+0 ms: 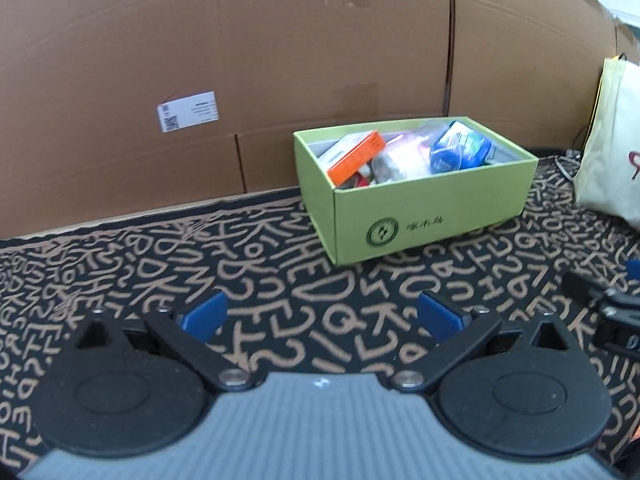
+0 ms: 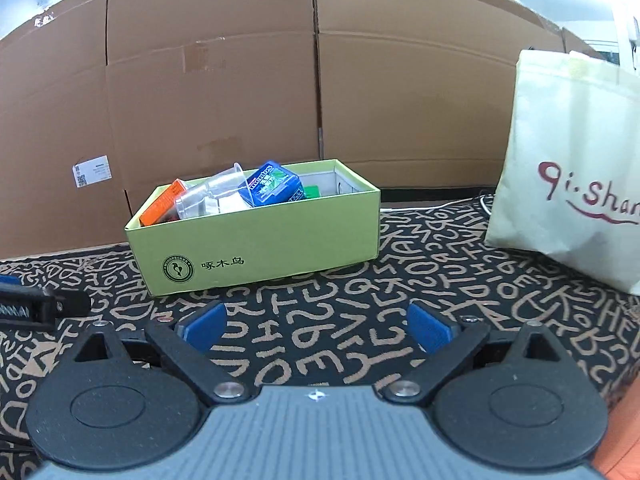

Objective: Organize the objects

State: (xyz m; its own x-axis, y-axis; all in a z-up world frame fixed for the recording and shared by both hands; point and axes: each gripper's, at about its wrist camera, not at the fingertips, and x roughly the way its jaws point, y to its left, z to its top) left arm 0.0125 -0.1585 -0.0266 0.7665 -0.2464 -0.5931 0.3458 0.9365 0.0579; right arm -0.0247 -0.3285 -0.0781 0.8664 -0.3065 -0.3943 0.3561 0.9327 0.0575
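A green cardboard box [image 1: 424, 208] [image 2: 276, 244] stands on the patterned cloth against the cardboard wall. In it lie an orange packet [image 1: 356, 158] [image 2: 162, 204], a blue Mentos box [image 1: 460, 148] [image 2: 270, 186], a clear plastic cup [image 2: 212, 194] and other small items. My left gripper [image 1: 320, 314] is open and empty, low over the cloth in front of the box. My right gripper [image 2: 316, 326] is open and empty, also in front of the box. Each gripper shows at the edge of the other's view [image 1: 608, 308] [image 2: 36, 304].
A cream tote bag [image 2: 572, 172] [image 1: 612, 140] with red lettering stands to the right of the box. A brown cardboard wall [image 2: 280, 80] with a white label [image 1: 188, 111] closes the back. A black cloth with tan letters [image 2: 320, 344] covers the surface. A white cable [image 2: 486, 200] lies by the bag.
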